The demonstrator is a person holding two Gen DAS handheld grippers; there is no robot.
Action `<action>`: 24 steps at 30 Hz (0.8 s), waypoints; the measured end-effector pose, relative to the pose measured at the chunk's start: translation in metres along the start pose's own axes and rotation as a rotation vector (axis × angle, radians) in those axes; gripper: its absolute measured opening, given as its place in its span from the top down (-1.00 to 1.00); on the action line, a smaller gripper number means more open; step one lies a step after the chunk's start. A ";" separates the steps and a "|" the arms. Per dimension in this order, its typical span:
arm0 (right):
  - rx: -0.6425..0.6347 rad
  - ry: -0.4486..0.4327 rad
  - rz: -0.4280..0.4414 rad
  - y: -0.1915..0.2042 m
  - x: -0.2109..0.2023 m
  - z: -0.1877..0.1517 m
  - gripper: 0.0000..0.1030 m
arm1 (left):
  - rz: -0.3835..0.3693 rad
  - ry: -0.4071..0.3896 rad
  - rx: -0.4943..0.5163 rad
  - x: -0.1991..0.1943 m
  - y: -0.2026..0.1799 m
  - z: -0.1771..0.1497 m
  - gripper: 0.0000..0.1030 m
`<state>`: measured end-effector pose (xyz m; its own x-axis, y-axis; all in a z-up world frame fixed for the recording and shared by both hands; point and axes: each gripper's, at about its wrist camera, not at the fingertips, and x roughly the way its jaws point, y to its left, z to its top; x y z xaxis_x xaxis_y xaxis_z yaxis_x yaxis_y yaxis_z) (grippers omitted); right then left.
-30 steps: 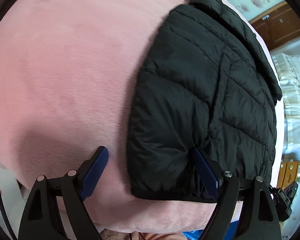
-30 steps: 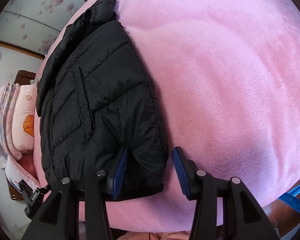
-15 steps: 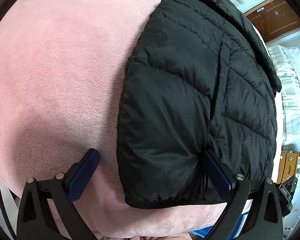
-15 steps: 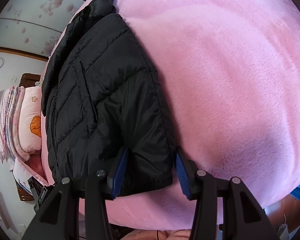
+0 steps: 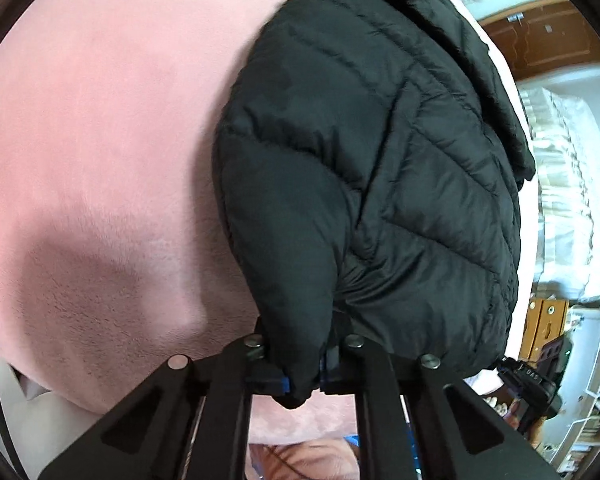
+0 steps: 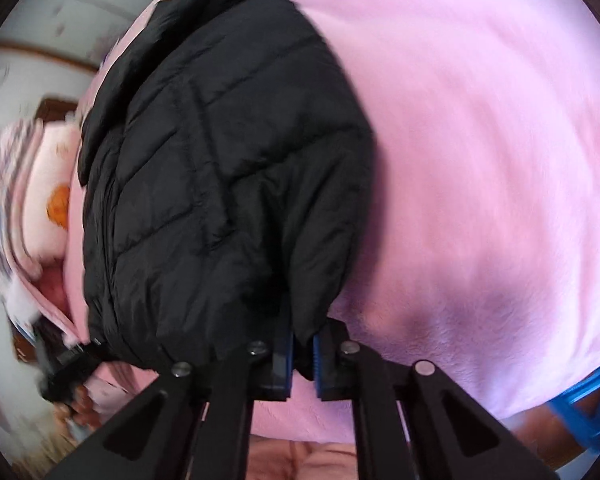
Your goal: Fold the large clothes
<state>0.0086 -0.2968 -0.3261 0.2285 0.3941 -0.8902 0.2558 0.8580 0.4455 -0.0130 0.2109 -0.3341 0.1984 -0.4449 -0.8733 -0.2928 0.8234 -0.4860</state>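
We pinch both near corners of the black puffer jacket to fold it

Left wrist view: our left gripper [image 5: 303, 376] clamps the jacket [image 5: 380, 168] hem on the pink blanket [image 5: 100, 140]; right wrist view: our right gripper [image 6: 302, 358] grips the other corner, so both lift evenly

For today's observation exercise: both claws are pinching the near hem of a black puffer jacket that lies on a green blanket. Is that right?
Not quite: the blanket is pink, not green, as the left wrist view shows. The rest holds: the left claw and right claw both pinch the black puffer jacket at its near hem.
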 end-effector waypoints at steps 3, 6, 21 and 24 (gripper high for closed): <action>-0.053 -0.050 0.037 0.020 -0.031 0.013 0.91 | -0.025 -0.003 0.009 -0.021 -0.017 0.011 0.90; -0.086 -0.109 0.087 0.039 -0.064 0.030 0.92 | -0.023 -0.020 -0.042 -0.048 -0.030 0.027 0.90; -0.191 -0.446 0.262 0.137 -0.146 0.261 0.93 | -0.156 -0.357 -0.116 -0.149 -0.175 0.243 0.90; -0.186 -0.454 0.241 0.144 -0.128 0.320 0.93 | -0.096 -0.362 -0.112 -0.136 -0.197 0.288 0.90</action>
<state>0.3164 -0.3292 -0.1179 0.6529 0.4404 -0.6162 -0.0149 0.8209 0.5709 0.2870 0.2111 -0.1099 0.5411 -0.3484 -0.7654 -0.3530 0.7319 -0.5828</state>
